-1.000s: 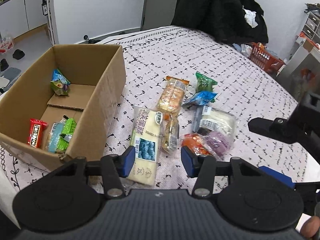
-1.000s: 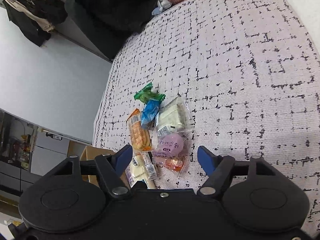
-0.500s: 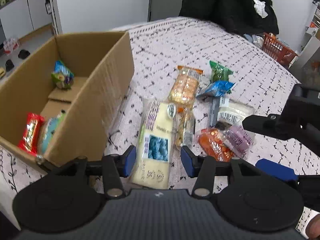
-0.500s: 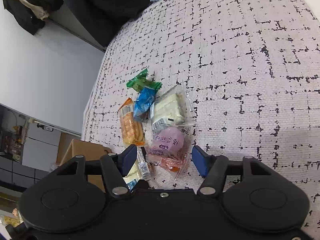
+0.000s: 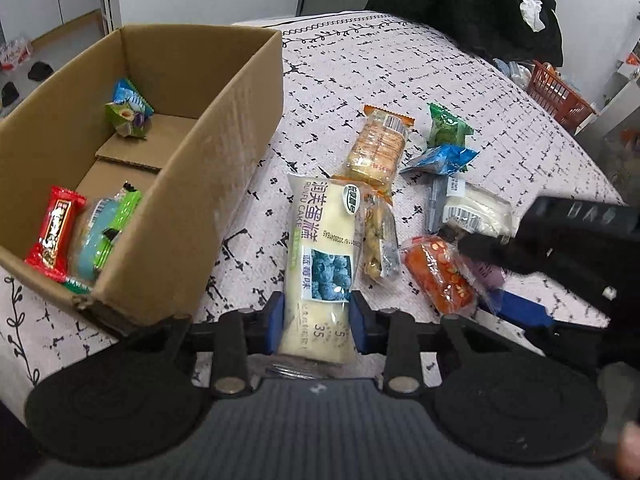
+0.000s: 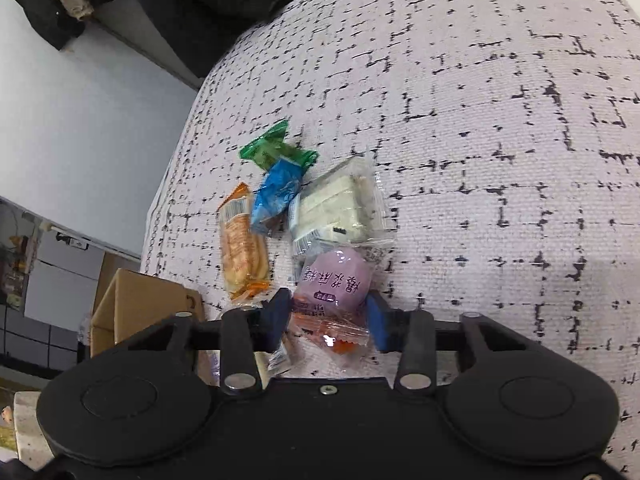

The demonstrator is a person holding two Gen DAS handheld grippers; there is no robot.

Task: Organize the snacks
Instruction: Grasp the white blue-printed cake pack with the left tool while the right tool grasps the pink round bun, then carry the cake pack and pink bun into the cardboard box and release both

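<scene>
A long cream blueberry cake pack [image 5: 320, 248] lies on the patterned tablecloth [image 5: 360, 64] just right of the open cardboard box [image 5: 224, 128]. My left gripper [image 5: 316, 316] is shut on its near end, both blue pads against its sides. My right gripper [image 6: 329, 316] is shut on a round purple snack pack [image 6: 334, 280], which rests on an orange-red pack [image 6: 332, 332]. In the left wrist view the right gripper [image 5: 480, 274] reaches in from the right. The box holds a red pack [image 5: 54, 236], a green-blue pack [image 5: 104, 236] and a small green pack [image 5: 128, 114].
Loose on the cloth are an orange biscuit pack [image 5: 378, 148], a green pack [image 5: 446, 128], a blue pack [image 5: 440, 160], a white pack [image 5: 476, 208] and a nut bar [image 5: 380, 244]. An orange basket [image 5: 556, 92] and dark clothes [image 5: 460, 0] sit behind the table.
Both grippers moved forward and down onto the snacks and narrowed. The left closed on the cake pack, the right on the purple pack.
</scene>
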